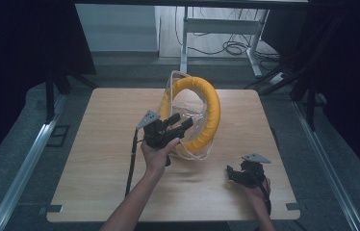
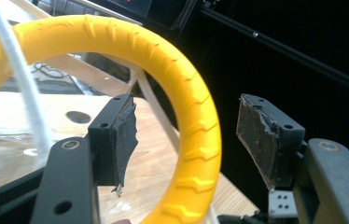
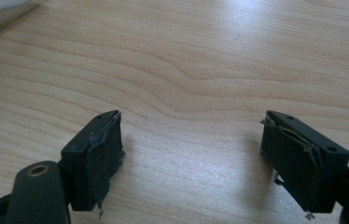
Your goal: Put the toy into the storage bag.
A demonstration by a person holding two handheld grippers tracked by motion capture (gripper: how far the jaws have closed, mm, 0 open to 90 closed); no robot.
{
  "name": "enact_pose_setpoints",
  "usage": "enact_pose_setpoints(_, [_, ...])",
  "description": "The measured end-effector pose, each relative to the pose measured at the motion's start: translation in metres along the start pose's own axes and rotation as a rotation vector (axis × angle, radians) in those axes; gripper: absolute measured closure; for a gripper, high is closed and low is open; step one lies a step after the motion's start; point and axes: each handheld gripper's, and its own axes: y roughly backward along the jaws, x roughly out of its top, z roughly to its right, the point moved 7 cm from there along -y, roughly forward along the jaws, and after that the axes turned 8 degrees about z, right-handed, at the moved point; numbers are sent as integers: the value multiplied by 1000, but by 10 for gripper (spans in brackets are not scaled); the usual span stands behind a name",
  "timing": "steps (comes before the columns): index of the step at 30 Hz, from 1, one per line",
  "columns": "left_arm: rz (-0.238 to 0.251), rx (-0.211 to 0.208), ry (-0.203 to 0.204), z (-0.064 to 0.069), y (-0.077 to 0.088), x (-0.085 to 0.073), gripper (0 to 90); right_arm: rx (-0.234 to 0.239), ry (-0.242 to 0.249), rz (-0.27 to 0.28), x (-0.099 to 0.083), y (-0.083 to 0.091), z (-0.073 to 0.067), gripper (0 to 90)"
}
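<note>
The yellow ring (image 1: 206, 111) stands on edge near the centre of the wooden table (image 1: 101, 144), toward 12 o'clock from the person's side, wrapped in a clear plastic bag (image 1: 184, 108) with white trim. The ring's ridged foam surface shows plainly in the left gripper view, where its arc (image 2: 196, 121) passes between the two black pads. The left tongs (image 1: 180, 121) are raised off the table at roughly 9 o'clock of the ring, just beside its lower left rim; their jaws are released — the ring sits in the gap, closer to the left pad (image 2: 123, 135), and neither pad presses on it. The left hand (image 1: 156, 156) grips the tool body from below, and a black cable (image 1: 131, 163) trails down toward 6 o'clock. The right tongs (image 1: 232, 172) rest low at about 4 o'clock of the ring, well apart from it, held by the right hand (image 1: 257, 190). Their jaws are likewise released — the right gripper view shows bare wood grain (image 3: 191, 140) between the two worn pads. A white strip of the bag (image 3: 0, 11) lies at the 10 o'clock corner of that view.
</note>
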Motion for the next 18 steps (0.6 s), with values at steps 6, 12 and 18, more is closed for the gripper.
enact_pose_setpoints(6, [-40, 23, -32, -13, 19, -5, 375, 0, 0, -1, 0, 0, 0, 211])
enact_pose_setpoints(12, [-86, 15, -45, -23, 41, -13, 374, -1, -1, -1, 0, 0, 0, 211])
enact_pose_setpoints(18, [-104, 30, -70, -32, 61, -18, 380, -3, -3, 0, 0, 0, 0, 211])
